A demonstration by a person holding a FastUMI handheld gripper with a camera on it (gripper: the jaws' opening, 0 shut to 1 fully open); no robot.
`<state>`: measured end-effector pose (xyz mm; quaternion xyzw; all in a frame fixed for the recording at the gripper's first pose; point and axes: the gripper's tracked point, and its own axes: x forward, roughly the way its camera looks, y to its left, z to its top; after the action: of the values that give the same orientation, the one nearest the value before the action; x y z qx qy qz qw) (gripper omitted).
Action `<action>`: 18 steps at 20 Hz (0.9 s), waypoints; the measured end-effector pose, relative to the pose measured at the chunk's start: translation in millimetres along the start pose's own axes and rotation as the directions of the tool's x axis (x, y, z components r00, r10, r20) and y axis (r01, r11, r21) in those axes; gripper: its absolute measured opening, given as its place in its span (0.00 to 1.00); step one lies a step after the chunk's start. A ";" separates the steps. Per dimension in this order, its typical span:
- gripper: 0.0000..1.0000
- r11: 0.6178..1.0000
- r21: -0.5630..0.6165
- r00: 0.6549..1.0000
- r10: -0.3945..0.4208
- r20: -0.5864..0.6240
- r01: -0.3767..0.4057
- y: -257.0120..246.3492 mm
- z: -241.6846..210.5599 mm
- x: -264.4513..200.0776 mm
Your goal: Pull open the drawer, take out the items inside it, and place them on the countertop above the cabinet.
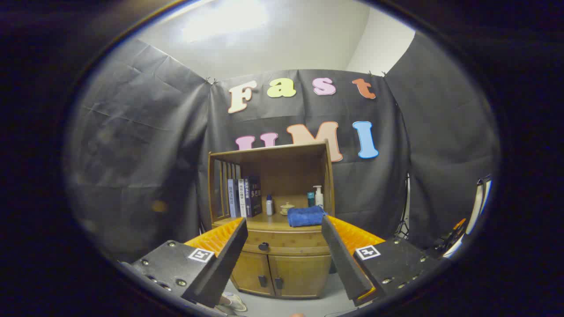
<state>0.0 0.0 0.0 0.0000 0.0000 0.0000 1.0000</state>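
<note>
Fingers: spread wide [282,246], holding nothing, well short of the cabinet.
Drawer: shut, under the counter [264,223], above two doors; dark knob [263,246] at its left, between the fingers.
Contents: hidden, cannot tell.
Risk, knob: small target; off-centre closing likely slips off.
Risk, counter: blue towel [306,216], bottles and cup crowd it; careless placing may topple them.

Gripper [284,226] fingers spread wide, holding nothing. Beyond them: brown wooden cabinet [282,264], drawer [284,246] closed, dark knob [263,246]. Folded blue towel [306,216] on countertop [269,222]; upright books [244,197] at its other end.
</note>
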 end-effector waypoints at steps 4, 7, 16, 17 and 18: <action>1.00 1.000 -0.006 1.000 -0.002 -0.003 0.002 0.8 -2.4 1.9; 1.00 1.000 -0.024 1.000 -0.004 -0.006 0.004 0.4 -6.1 2.7; 1.00 0.999 -0.053 1.000 -0.008 -0.012 0.007 -1.8 -10.8 4.8; 1.00 0.998 -0.055 1.000 -0.006 -0.015 0.005 -0.6 -12.9 5.5; 1.00 0.998 -0.055 1.000 -0.006 -0.026 0.004 -1.2 -17.5 8.4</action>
<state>8.4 -1.2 -17.5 -0.0274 0.0129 -0.0024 0.9995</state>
